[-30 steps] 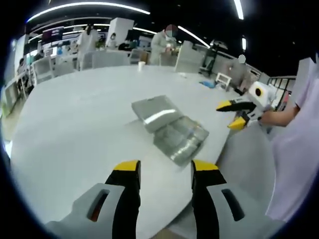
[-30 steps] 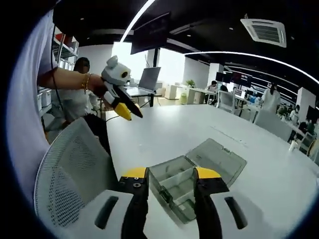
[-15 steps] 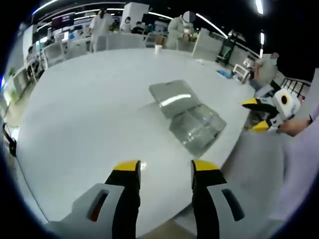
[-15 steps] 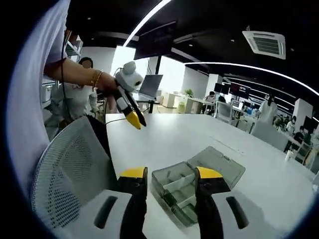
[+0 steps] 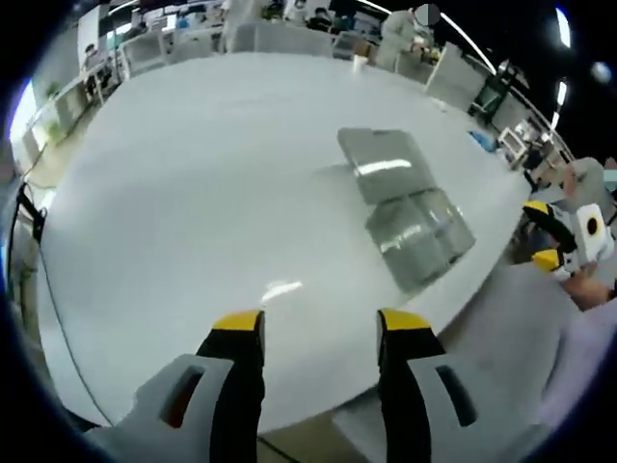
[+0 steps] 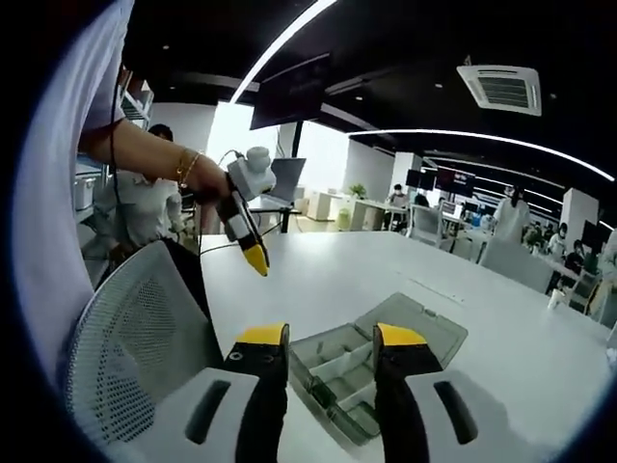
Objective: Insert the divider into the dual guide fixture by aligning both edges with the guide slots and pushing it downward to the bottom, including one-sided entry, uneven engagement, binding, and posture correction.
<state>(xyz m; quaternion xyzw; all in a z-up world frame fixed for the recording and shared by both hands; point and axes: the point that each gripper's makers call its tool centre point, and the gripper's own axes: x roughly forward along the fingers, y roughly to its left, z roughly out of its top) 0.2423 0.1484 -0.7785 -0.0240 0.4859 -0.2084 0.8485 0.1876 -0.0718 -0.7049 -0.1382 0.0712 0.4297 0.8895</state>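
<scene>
One clear box lies open on one white table, its one lid folded flat beside the tray; inside the tray, at least two white dividers show. Two grippers are in sight, the left and the right, each with two yellow-tipped jaws. One mesh chair stands just beside the table. One ceiling vent hangs above the table.
</scene>
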